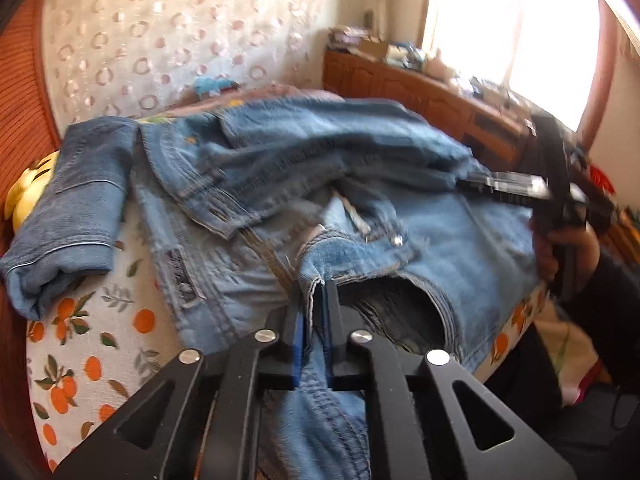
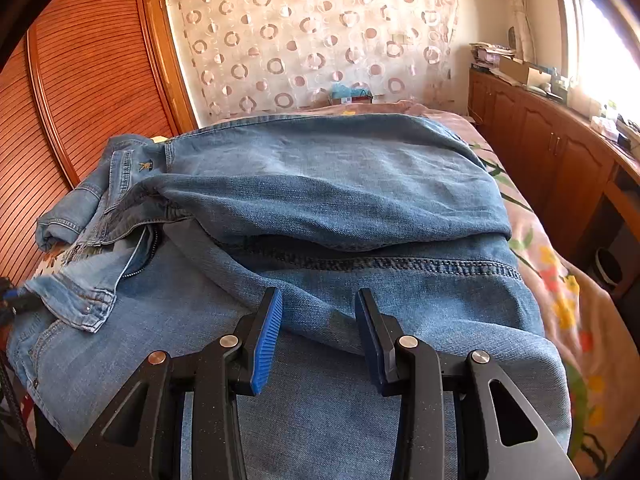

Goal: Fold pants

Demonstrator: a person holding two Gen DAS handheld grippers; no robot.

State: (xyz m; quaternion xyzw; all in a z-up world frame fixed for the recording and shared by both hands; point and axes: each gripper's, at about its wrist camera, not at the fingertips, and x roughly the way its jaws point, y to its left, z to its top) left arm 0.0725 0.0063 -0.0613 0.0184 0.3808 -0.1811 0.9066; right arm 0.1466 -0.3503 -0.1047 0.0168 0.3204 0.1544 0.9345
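Light blue jeans (image 1: 320, 168) lie on the bed, a leg doubled back over the upper part. My left gripper (image 1: 316, 300) is shut on the waistband (image 1: 320, 256) near the open fly. In the right wrist view the jeans (image 2: 340, 184) fill the bed, folded leg on top. My right gripper (image 2: 318, 304) is open, its blue pads (image 2: 266, 340) just above the denim, holding nothing. It also shows in the left wrist view (image 1: 520, 188) at the jeans' right edge, held by a hand.
A darker folded pair of jeans (image 1: 68, 204) lies at the left on the orange-print sheet (image 1: 80, 360). A wooden wardrobe (image 2: 80, 80) stands left, a cluttered wooden cabinet (image 2: 560, 140) right under the window. A yellow plush (image 1: 28, 192) sits at the far left.
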